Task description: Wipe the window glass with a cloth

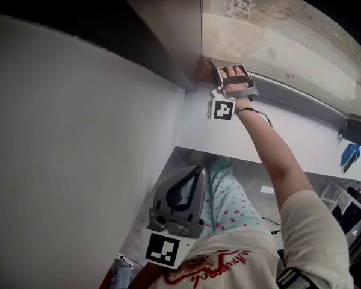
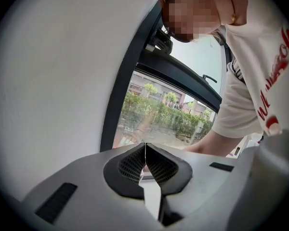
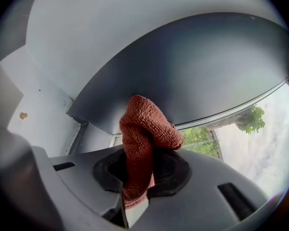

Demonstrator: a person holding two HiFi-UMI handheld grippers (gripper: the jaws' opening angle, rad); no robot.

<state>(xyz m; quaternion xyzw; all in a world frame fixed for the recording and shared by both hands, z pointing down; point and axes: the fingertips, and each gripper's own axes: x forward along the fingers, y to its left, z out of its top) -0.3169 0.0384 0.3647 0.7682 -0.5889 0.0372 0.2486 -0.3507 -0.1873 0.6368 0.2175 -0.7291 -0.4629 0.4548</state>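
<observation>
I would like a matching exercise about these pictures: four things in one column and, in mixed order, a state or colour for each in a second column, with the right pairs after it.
Things
1. left gripper
2. right gripper
3. cloth
4. window glass

States
A. reddish-brown, pinched between two jaws
B. jaws shut with nothing between them, held low near the person's body
C. green trees show through it
D. held up at the window frame, jaws shut on fabric

Pairs: 1-B, 2-D, 3-A, 4-C
</observation>
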